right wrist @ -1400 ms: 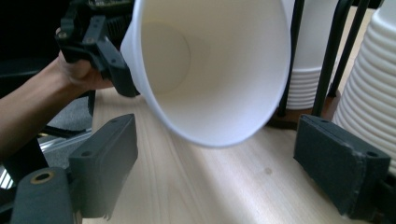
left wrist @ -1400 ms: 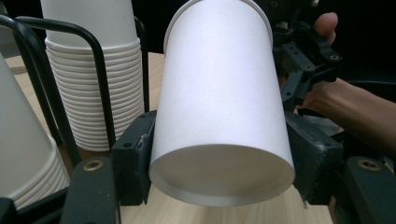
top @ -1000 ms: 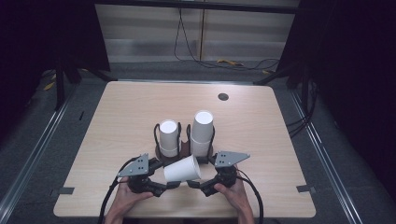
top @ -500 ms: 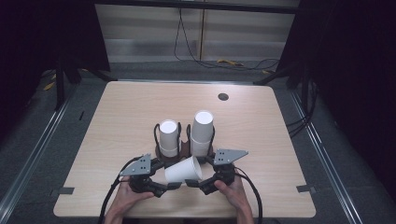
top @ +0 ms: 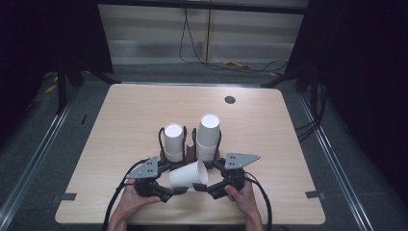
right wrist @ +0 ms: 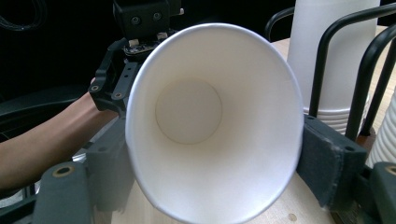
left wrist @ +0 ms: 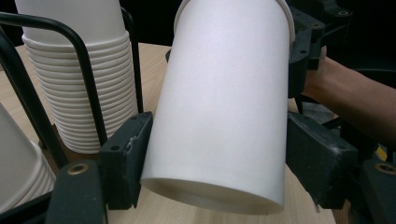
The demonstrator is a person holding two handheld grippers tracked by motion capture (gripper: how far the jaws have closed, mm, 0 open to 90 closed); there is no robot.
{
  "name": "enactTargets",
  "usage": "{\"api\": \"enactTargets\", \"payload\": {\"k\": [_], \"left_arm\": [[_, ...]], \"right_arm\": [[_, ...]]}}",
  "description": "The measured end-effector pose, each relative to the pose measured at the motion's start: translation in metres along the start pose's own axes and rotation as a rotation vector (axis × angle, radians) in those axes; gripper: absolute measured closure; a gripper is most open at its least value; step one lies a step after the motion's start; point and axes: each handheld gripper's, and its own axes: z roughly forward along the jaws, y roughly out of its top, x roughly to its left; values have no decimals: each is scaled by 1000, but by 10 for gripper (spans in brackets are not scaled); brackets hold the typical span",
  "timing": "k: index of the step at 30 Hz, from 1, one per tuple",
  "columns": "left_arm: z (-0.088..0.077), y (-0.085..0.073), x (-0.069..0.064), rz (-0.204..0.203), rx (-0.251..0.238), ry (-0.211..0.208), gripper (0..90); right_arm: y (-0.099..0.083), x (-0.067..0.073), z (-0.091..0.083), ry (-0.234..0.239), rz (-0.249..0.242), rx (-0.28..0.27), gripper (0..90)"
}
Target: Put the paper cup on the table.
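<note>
Handover of the paper cup (top: 189, 175) is in progress at 6 o'clock on the table (top: 120, 115) — the left gripper (top: 168, 190) has just been opening and stands loose around its base, the right gripper (top: 208, 186) has just been closing and squeezes its rim — next, I think, the left one backs off.

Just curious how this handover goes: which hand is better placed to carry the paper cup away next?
Right, probably. The right gripper has just been closing its jaws on the cup's open end, squeezing the rim oval. The left gripper has just been opening its jaws around the base, so its hold looks released.
</note>
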Motion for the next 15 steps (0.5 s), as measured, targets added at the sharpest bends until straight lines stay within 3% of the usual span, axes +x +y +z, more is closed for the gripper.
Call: {"api": "enactTargets", "payload": {"k": [7, 13, 15], "left_arm": [[-2, 1, 1, -9, -8, 24, 198], [-5, -2, 0, -19, -25, 84, 153], [-7, -4, 1, -13, 4, 124, 153]], "right_arm": [[1, 0, -4, -37, 10, -4, 225], [1, -2, -11, -73, 26, -12, 225], [0, -3, -14, -85, 33, -15, 225]]}}
